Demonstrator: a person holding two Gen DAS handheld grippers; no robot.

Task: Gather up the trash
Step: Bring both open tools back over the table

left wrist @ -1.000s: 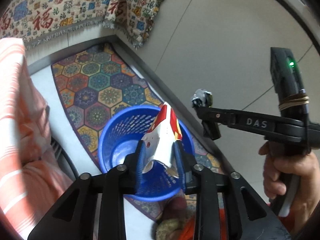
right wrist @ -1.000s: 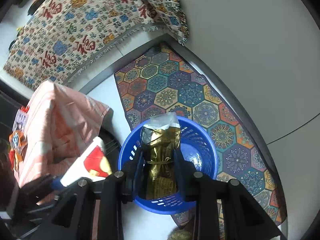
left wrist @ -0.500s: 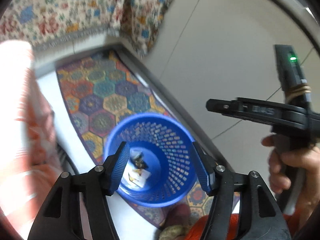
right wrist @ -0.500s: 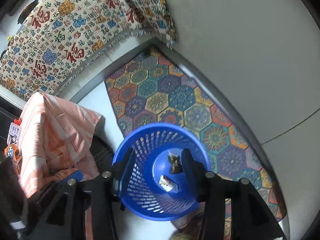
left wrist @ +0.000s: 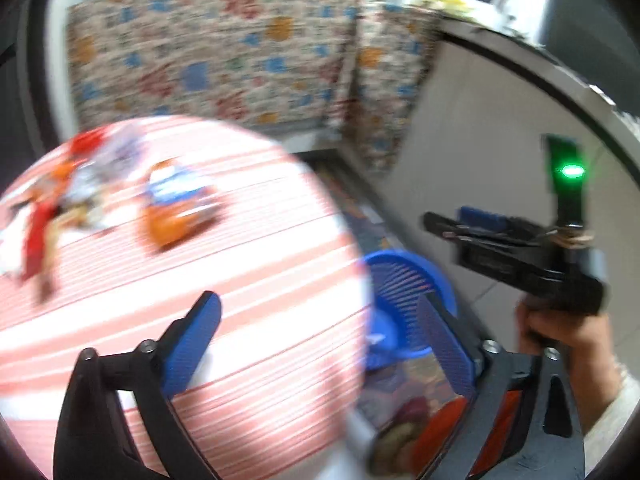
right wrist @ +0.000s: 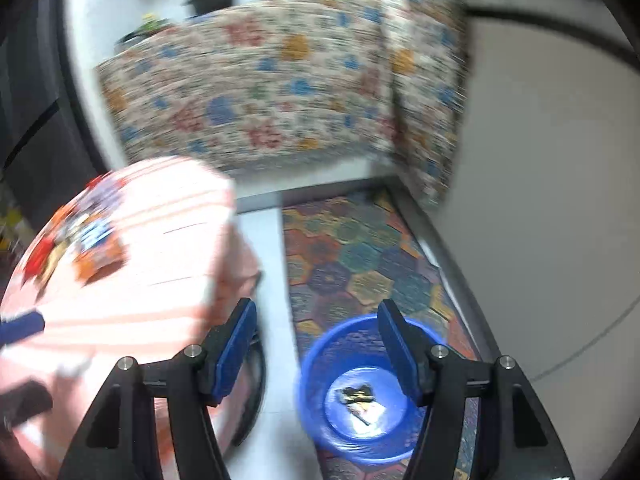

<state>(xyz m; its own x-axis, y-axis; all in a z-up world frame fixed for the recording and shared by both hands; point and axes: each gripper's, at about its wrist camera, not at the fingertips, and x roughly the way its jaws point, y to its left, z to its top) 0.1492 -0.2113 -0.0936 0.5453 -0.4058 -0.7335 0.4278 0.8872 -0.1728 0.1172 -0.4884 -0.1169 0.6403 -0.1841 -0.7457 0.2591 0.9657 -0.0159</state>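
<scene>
Blurring the left of the frame, snack wrappers [left wrist: 176,216] are seen on a pink striped table [left wrist: 256,280]; both the left gripper [left wrist: 320,340] and right gripper [right wrist: 316,348], jaws just opened, hold nothing beside the blue plastic basket [right wrist: 316,396].

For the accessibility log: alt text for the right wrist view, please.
The open, empty right gripper hangs above a blue basket with wrappers at its bottom, on a hexagon-patterned mat. Left, blurred snack packets lie on a pink striped tablecloth.

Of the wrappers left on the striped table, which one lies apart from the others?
The orange-and-blue packet: it lies alone on the striped cloth, to the right of the heap of red and silver wrappers.
</scene>
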